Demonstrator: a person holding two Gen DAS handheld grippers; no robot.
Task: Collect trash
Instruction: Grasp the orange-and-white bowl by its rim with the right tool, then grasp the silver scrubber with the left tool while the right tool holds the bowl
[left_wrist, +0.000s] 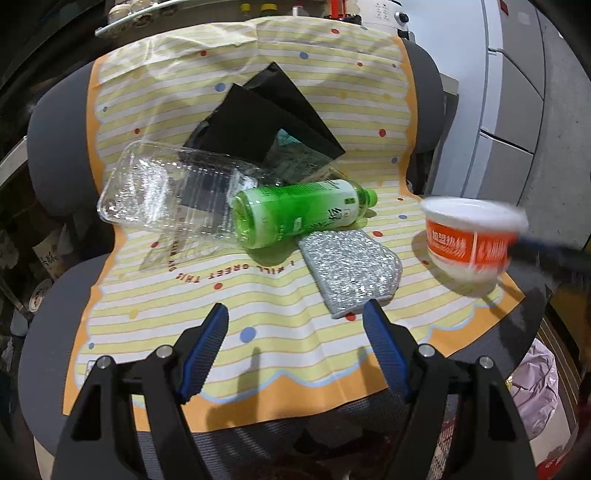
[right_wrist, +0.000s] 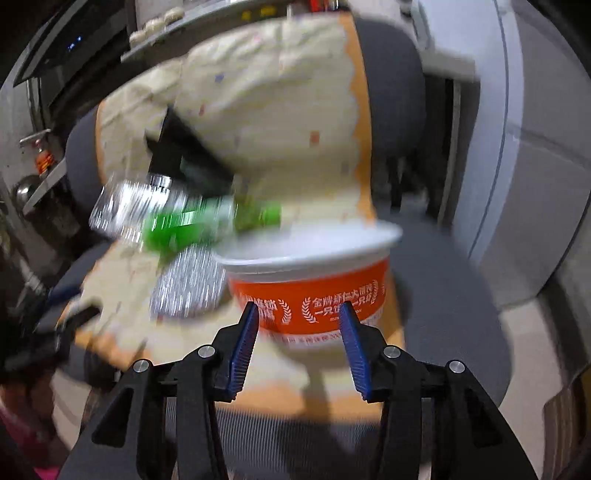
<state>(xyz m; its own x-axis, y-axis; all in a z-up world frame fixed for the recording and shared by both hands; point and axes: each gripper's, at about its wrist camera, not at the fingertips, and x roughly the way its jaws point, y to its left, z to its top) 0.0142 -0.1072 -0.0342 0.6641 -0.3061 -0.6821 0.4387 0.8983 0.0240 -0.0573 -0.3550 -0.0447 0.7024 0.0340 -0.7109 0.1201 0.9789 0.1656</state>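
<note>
The orange noodle cup (right_wrist: 308, 291), right of the green bottle (left_wrist: 299, 212), is gripped by the right tongs (right_wrist: 297, 319) for binning, while the left tongs (left_wrist: 295, 321) are held wide open, empty.

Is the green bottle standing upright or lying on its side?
Lying on its side. The green bottle rests lengthwise on the striped cloth, base toward the camera, neck pointing right.
</note>
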